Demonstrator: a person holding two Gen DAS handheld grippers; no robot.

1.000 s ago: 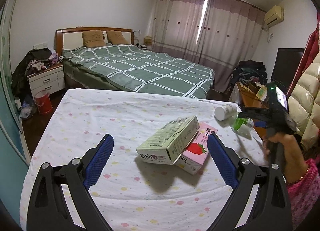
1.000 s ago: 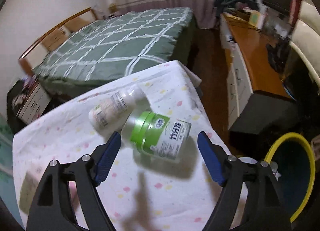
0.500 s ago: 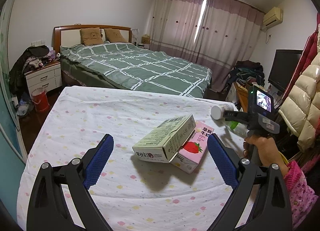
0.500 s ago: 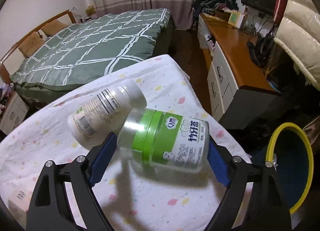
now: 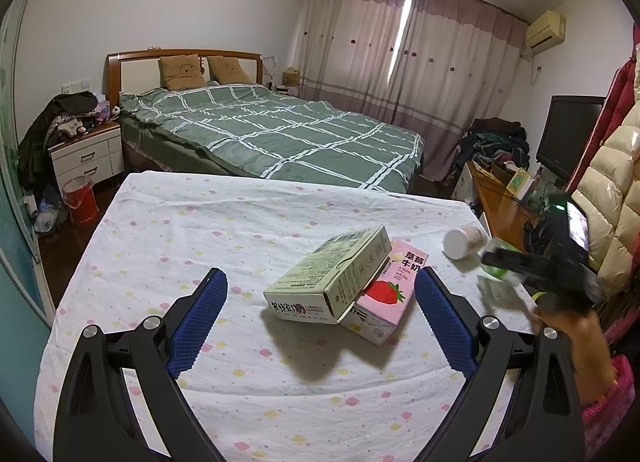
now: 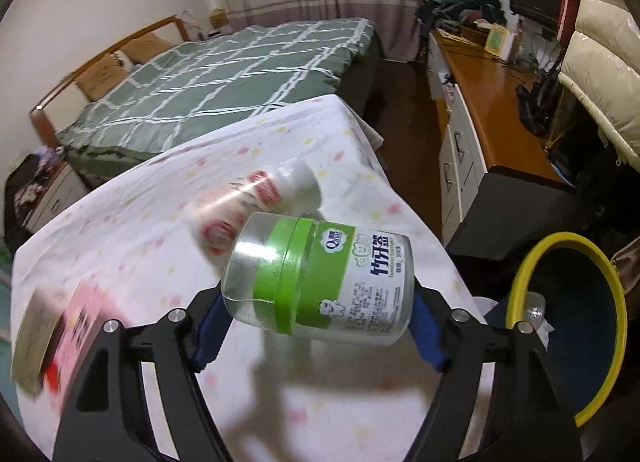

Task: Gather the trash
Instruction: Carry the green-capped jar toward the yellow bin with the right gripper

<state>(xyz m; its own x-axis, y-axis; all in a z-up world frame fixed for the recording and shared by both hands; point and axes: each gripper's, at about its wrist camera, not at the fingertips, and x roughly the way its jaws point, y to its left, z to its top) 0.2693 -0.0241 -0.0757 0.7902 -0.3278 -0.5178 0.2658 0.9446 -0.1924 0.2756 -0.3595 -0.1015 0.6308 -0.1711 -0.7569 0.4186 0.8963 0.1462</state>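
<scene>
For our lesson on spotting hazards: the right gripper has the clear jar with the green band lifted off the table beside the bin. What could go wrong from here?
1. The jar is smooth and round, clamped end to end in the right gripper; it may slip before reaching the yellow-rimmed bin.
2. The white bottle lies near the table edge and could roll off.
3. The green carton leans on the pink carton, so grabbing one may topple the other.

A clear plastic jar (image 6: 320, 282) with a green band lies sideways, lifted off the counter (image 5: 240, 230). A white bottle (image 6: 260, 198) lies beside it. A green carton (image 5: 332, 278) leans on a pink strawberry milk carton (image 5: 388, 298). A yellow-rimmed bin (image 6: 560, 322) stands alongside.
</scene>
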